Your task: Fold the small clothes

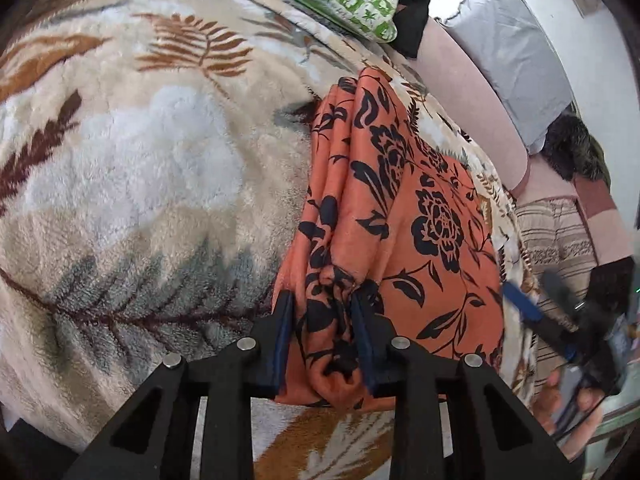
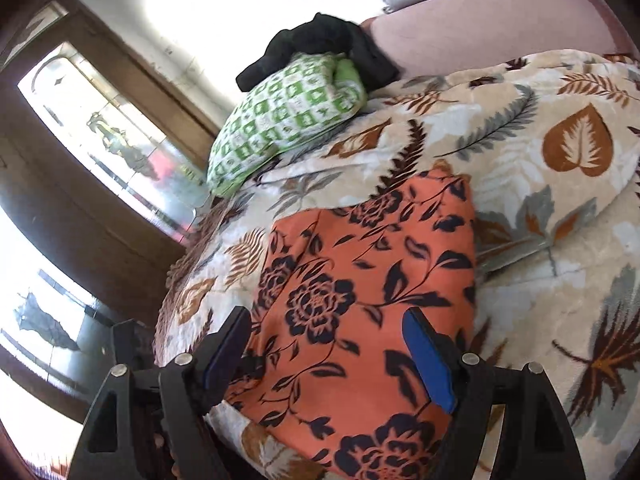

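An orange garment with black flowers (image 1: 404, 216) lies on a leaf-patterned plush blanket (image 1: 140, 160). My left gripper (image 1: 324, 308) is shut on a bunched fold at the garment's near edge, cloth pinched between the blue pads. In the right wrist view the same garment (image 2: 360, 280) lies flat and partly folded. My right gripper (image 2: 328, 328) hovers over its near part with jaws wide open, nothing between them. The right gripper also shows blurred at the right edge of the left wrist view (image 1: 532, 304).
A green-and-white patterned pillow (image 2: 280, 116) with a black cloth (image 2: 320, 44) on it sits at the blanket's far end. A pink headboard (image 2: 480, 28) and grey pillow (image 1: 508, 52) lie beyond. A glass-fronted wooden cabinet (image 2: 100, 140) stands beside the bed.
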Available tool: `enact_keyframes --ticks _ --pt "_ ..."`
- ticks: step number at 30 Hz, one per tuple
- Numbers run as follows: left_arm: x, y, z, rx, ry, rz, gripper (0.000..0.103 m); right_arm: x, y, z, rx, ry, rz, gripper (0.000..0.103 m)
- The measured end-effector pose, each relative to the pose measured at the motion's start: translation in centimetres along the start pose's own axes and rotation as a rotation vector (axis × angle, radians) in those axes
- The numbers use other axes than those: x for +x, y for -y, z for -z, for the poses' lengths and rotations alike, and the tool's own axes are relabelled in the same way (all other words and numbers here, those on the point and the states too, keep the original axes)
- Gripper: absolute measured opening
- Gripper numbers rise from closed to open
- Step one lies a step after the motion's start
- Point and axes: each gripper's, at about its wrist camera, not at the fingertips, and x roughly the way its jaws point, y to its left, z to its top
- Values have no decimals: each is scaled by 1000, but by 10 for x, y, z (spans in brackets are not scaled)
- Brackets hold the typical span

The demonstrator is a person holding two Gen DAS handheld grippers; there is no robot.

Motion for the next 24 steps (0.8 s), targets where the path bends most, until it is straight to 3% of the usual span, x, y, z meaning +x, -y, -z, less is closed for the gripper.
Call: enact_keyframes --ticks 2,5,7,9,13,15,18,21,22,24 --pt "-10 3 -4 -10 3 18 30 29 7 12 29 -128 43 81" --pt "-28 20 -14 79 55 6 36 29 6 17 -6 -96 47 81" --pt "-32 29 -33 100 83 15 58 30 9 16 9 -99 32 81" --pt "-23 38 -61 134 95 14 58 33 12 16 16 -101 18 81" --pt "26 38 -114 135 -31 36 58 31 14 20 8 -94 6 81" --pt "45 37 -127 125 -64 30 55 28 15 23 5 -88 -3 81" --pt "66 26 -133 121 -91 19 19 27 19 24 21 -83 -28 81" --pt "80 -17 -135 -101 -107 176 19 27 25 23 44 -86 -60 81" --pt "78 -19 -134 -106 -104 194 19 27 25 22 44 -88 -63 81" --pt "69 -9 -131 -46 -88 158 21 28 25 22 35 -92 -65 81"
